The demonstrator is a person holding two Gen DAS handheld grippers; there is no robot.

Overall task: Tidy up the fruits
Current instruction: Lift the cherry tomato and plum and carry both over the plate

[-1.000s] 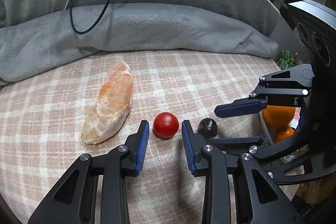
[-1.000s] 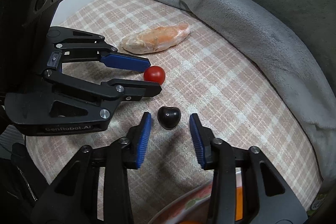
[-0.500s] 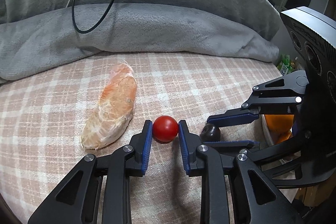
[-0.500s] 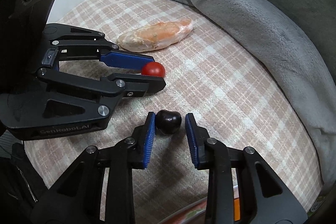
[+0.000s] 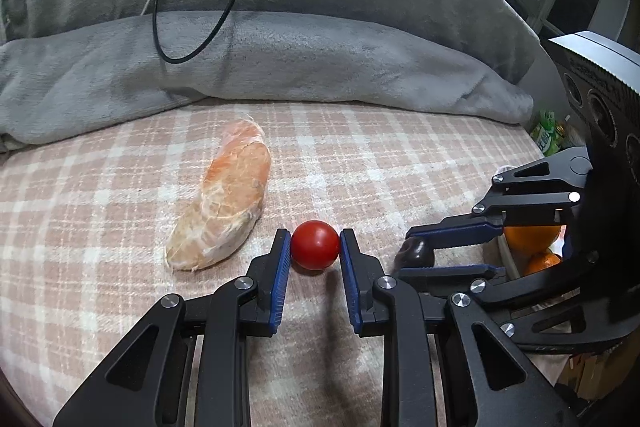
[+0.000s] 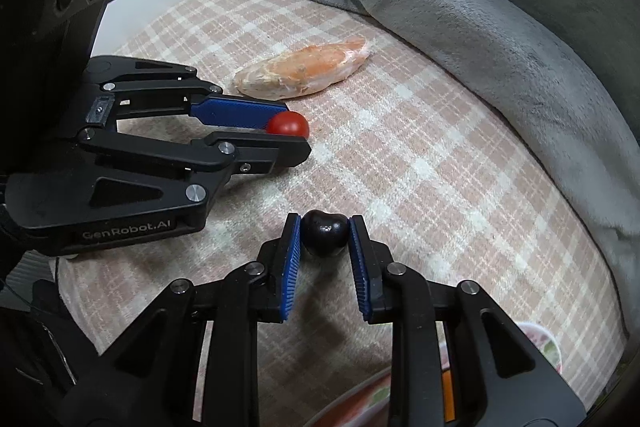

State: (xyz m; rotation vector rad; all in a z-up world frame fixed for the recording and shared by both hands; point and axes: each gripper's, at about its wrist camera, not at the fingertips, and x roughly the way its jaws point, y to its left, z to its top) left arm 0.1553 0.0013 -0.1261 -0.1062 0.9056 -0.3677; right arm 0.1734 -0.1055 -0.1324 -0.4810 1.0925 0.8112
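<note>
On the plaid blanket [image 5: 360, 155], the right gripper [image 5: 416, 254] half hides a dark fruit [image 5: 416, 253].

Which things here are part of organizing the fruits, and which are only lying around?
Part of the job:
- red tomato, clamped in the left gripper
- dark cherry, clamped in the right gripper
- oranges at the right edge
- wrapped orange piece on the checked cloth

Just lying about:
- grey blanket
- black cable

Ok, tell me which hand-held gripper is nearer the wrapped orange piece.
Left. The left hand-held gripper, shut on the red tomato, sits right beside the wrapped orange piece. The right hand-held gripper, shut on the dark fruit, sits farther off, beyond the tomato.
</note>
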